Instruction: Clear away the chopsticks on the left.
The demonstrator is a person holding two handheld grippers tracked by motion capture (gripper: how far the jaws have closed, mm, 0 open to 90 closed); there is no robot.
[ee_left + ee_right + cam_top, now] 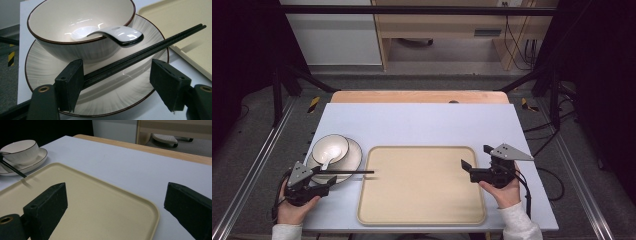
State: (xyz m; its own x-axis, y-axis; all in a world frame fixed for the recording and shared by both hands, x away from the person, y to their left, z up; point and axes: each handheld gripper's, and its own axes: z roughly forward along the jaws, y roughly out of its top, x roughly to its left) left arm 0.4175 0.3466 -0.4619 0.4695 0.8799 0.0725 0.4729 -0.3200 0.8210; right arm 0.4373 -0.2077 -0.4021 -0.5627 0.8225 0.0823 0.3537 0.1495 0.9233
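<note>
- From above, the left gripper [323,179] sits by the plate [354,156] and bowl [330,148]; the right gripper [472,168] hovers over the beige tray [421,200] on the desk [422,122].
- Left gripper view: jaws spread apart, black chopsticks [140,53] running between them, touching the left jaw; spoon [117,33] rests in the bowl.
- Right gripper view: jaws wide open, holding nothing.
</note>
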